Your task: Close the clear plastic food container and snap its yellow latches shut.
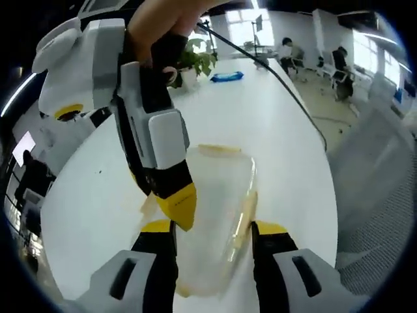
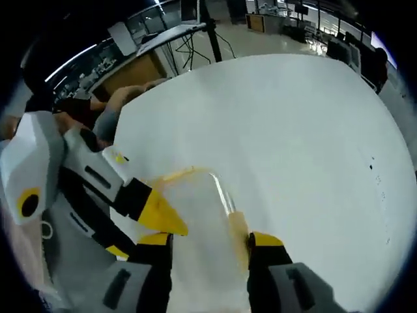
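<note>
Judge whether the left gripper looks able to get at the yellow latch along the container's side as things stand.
Probably yes. The left gripper already straddles the clear container, and the yellow latch lies just inside one jaw. The right gripper presses the opposite side, so nothing blocks it.

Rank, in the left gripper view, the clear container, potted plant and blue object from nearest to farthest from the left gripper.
1. Clear container, between the left gripper's jaws.
2. Potted plant, far up the white table, left of centre.
3. Blue object, beside the plant; too close to rank against it.
</note>
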`<action>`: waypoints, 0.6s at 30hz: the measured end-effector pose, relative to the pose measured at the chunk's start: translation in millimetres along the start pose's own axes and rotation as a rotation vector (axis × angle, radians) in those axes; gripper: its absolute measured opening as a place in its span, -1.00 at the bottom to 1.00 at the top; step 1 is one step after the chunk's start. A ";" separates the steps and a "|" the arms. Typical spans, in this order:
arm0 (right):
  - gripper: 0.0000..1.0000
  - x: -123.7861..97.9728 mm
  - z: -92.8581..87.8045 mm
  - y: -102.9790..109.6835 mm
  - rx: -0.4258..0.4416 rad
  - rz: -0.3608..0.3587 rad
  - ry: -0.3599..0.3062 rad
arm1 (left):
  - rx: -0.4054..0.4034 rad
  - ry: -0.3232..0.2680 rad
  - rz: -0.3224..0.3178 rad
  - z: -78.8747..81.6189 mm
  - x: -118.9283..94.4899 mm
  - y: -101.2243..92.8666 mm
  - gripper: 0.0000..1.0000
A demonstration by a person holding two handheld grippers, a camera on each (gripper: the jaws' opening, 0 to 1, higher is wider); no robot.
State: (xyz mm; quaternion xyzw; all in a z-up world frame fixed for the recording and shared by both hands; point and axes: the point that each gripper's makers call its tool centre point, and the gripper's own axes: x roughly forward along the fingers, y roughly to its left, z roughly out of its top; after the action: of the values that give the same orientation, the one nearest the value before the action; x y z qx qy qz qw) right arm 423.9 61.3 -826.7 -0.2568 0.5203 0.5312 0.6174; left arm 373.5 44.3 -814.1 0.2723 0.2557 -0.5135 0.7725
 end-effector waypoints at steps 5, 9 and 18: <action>-0.14 1.5 -0.5 -1.8 -0.005 0.023 0.008 | -0.015 0.011 0.006 1.0 1.4 0.4 -0.15; -0.14 2.3 -0.6 -1.6 -0.003 0.047 -0.001 | -0.015 0.015 0.016 -0.3 2.0 0.9 -0.15; -0.11 4.3 -0.8 0.2 -0.030 0.101 0.066 | 0.010 0.025 0.041 -1.3 3.9 -0.7 -0.14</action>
State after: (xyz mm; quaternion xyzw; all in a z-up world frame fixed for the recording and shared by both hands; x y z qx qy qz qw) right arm 422.9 62.4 -830.8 -0.2569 0.5446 0.5607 0.5684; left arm 374.0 42.5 -817.7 0.2877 0.2570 -0.4956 0.7782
